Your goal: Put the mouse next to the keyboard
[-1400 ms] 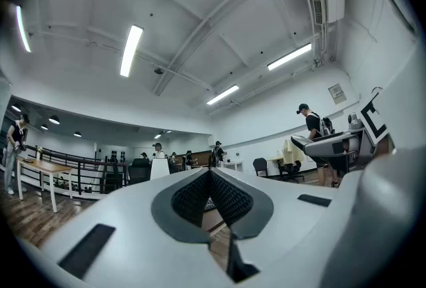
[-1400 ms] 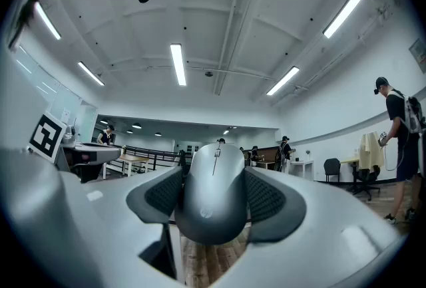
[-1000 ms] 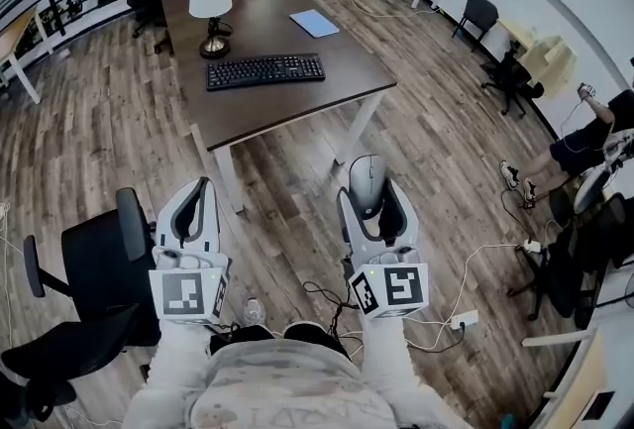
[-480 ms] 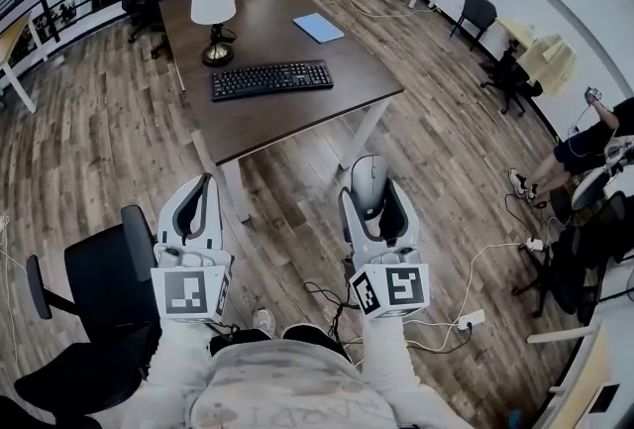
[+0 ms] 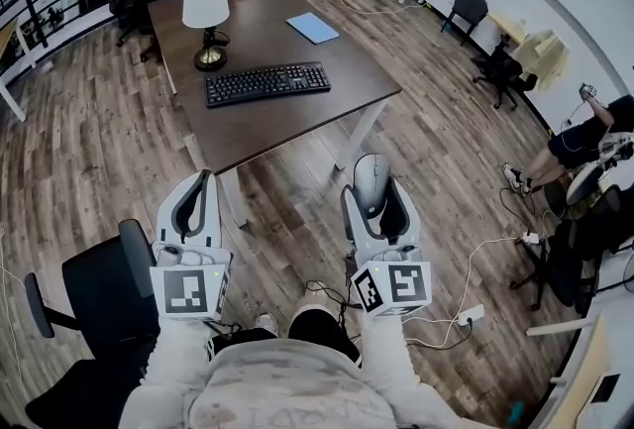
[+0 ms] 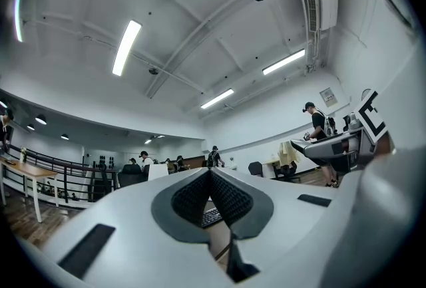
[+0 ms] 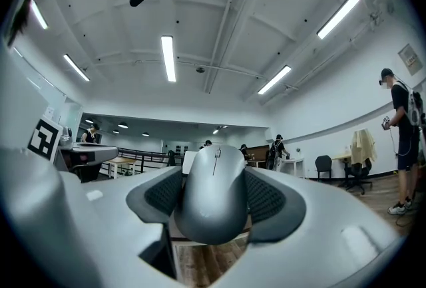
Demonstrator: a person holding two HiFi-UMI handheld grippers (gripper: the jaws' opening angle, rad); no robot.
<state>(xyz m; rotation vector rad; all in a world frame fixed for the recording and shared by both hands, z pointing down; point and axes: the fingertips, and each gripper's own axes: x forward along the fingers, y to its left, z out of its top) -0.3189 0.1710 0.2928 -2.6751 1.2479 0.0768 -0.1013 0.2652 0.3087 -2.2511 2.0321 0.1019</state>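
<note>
Mouse [image 7: 213, 195] sits clamped in the right claw [image 5: 371, 191]; left claw [image 5: 203, 185] pressed together, empty. Keyboard [image 5: 267, 83] lies on bench [image 5: 297, 120], eleven o'clock of mouse.

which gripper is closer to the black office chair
Left. The left gripper is just beside the black chair; the right gripper, shut on the mouse, is farther to its right.

The room is bright. Long white strip lights [image 7: 168, 57] high above the dark brown wooden table [image 5: 267, 125] glow so hard they look washed out. The table top has a soft shine, and a faint shadow seems to lie on the floor under it. The smooth grey computer mouse [image 7: 213, 193] shines softly too. Every picture bends at its edges, and both gripper views have black corners.
</note>
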